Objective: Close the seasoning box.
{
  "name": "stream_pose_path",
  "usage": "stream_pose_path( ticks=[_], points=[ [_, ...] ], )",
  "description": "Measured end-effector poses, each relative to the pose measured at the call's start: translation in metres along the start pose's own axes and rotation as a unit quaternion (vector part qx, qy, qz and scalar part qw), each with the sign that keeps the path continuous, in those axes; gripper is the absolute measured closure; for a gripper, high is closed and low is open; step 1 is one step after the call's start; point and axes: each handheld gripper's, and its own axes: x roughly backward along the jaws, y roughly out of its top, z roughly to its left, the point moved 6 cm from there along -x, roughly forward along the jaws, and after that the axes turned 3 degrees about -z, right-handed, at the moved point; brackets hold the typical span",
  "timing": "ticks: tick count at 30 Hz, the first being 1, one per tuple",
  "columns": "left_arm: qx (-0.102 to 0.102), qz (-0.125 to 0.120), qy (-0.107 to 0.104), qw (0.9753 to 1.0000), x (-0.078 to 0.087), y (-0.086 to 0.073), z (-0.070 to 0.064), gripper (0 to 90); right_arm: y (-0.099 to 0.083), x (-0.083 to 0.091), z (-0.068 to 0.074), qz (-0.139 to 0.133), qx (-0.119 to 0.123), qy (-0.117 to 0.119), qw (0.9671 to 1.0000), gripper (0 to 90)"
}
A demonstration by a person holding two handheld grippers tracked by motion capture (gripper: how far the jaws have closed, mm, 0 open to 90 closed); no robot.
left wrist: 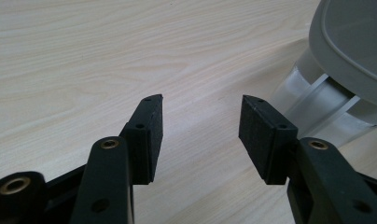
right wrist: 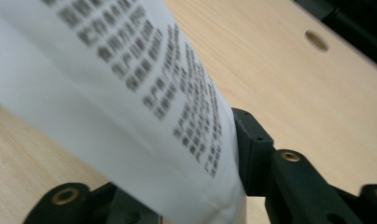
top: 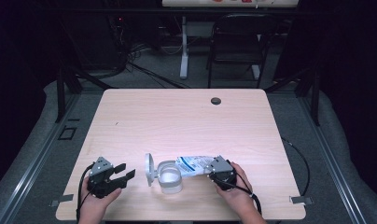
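Observation:
A clear plastic container (top: pixel 170 176) with white contents stands near the table's front edge, its grey hinged lid (top: pixel 150 169) swung up on its left side. My right gripper (top: pixel 210 169) is shut on the end of a white printed bag (top: pixel 192 165), which is tipped toward the container's mouth. The right gripper view has the bag (right wrist: pixel 130 102) squeezed between the jaws, its small print facing the camera. My left gripper (top: pixel 123 171) rests open at the front left, a short way from the lid. Its view has bare table between the pads (left wrist: pixel 151 135) and the container (left wrist: pixel 317 112) at the right edge.
The light wooden table (top: pixel 186 121) has a round cable hole (top: pixel 216 101) near its far edge. A black chair (top: pixel 237 42) and a white desk leg (top: pixel 183 46) stand on the floor beyond it. Cables trail from both grippers.

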Motion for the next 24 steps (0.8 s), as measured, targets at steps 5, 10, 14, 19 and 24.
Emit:
stream_pose_path(
  ticks=[5, 10, 14, 19, 24],
  points=[
    [-0.006, -0.012, -0.003, 0.9999, -0.001, 0.005, -0.005, 50.3, -0.015, -0.008, 0.004, 0.014, -0.033, 0.016, 0.9992, 71.3],
    [-0.009, -0.015, -0.005, 0.9998, -0.002, 0.008, -0.011, 50.3, -0.019, -0.012, 0.005, 0.001, -0.075, 0.035, 0.9965, 76.0],
    [-0.012, -0.018, -0.004, 0.9998, -0.002, 0.011, -0.012, 50.3, -0.022, -0.012, 0.002, -0.011, -0.110, 0.046, 0.9927, 76.4],
    [-0.014, -0.017, -0.008, 0.9997, -0.003, 0.011, -0.016, 50.3, -0.030, -0.009, -0.007, -0.033, -0.192, 0.062, 0.9789, 75.9],
    [-0.016, -0.020, -0.011, 0.9996, -0.003, 0.013, -0.020, 50.3, -0.039, -0.007, -0.016, -0.037, -0.258, 0.074, 0.9626, 75.4]
  ],
)
